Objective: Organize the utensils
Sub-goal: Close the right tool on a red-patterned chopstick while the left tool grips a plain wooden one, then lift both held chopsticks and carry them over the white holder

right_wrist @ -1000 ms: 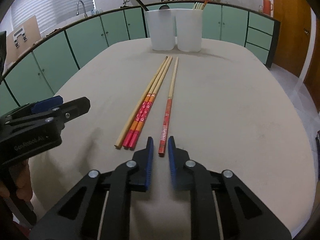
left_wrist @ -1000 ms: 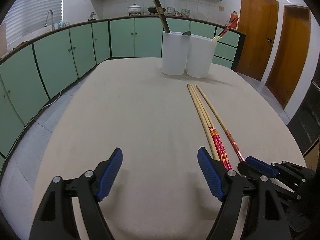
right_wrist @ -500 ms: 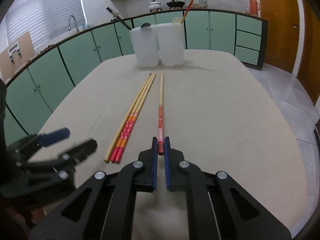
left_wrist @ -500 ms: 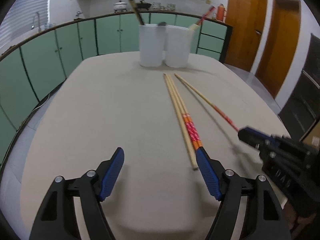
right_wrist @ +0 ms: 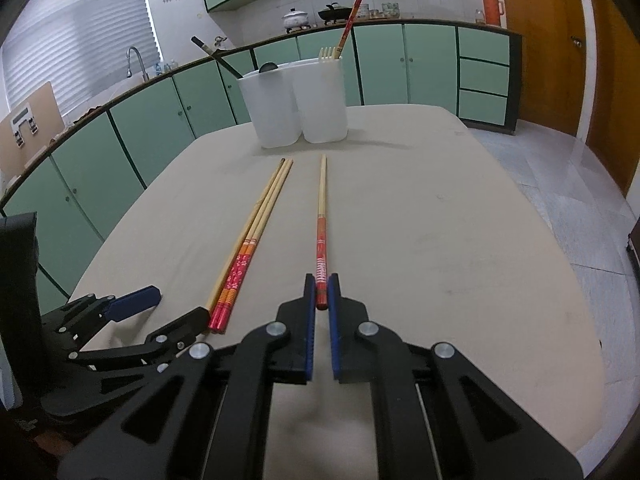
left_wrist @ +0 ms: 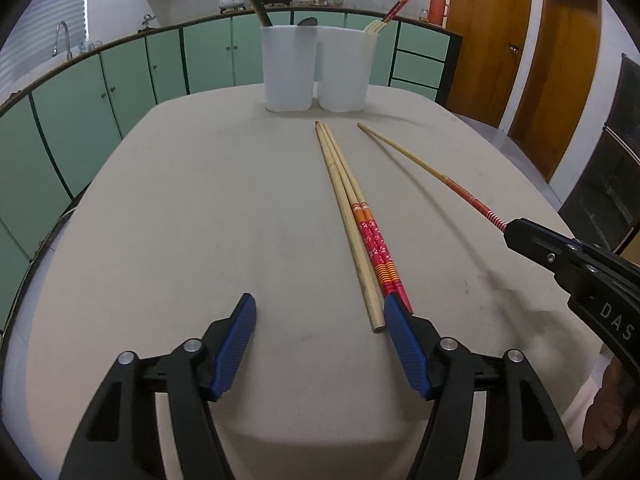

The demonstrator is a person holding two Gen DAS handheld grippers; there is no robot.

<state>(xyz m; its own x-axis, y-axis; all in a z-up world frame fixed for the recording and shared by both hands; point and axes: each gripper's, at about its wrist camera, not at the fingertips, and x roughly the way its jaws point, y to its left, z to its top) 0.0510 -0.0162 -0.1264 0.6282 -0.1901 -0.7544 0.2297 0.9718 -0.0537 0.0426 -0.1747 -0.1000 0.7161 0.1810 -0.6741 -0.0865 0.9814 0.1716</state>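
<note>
Right hand-held gripper (right_wrist: 321, 296): blue pads drawn together on the red end of a single chopstick (right_wrist: 321, 216), low centre of the right wrist view. The stick runs from the pads up the frame, and its pale tip points at the two white holders. In the left wrist view that stick appears raised off the counter at the gripped end; whether its tip touches the surface cannot be told.

Left hand-held gripper (left_wrist: 320, 328): pads spread wide apart, nothing between them. It hovers low over the counter (left_wrist: 180, 220), and its right-hand pad sits just beside the near ends of the chopstick bundle (left_wrist: 352, 216).

Bundle: three sticks lying side by side, one plain wood and two with red-orange patterned ends, left of the gripped stick.

Holders at the upper centre of both frames: the left holder (right_wrist: 272, 108) contains a dark-handled utensil and a dark spoon-like head; the right holder (right_wrist: 322, 100) contains one red chopstick and a pale fork.

Progress, as judged: some utensils are already sorted, one chopstick is in hand, and three are left on the counter. The right holder looks the likely destination.

Obstructions: none on the counter between stick and holders. The fork and standing chopstick take up part of the holder mouth.
</note>
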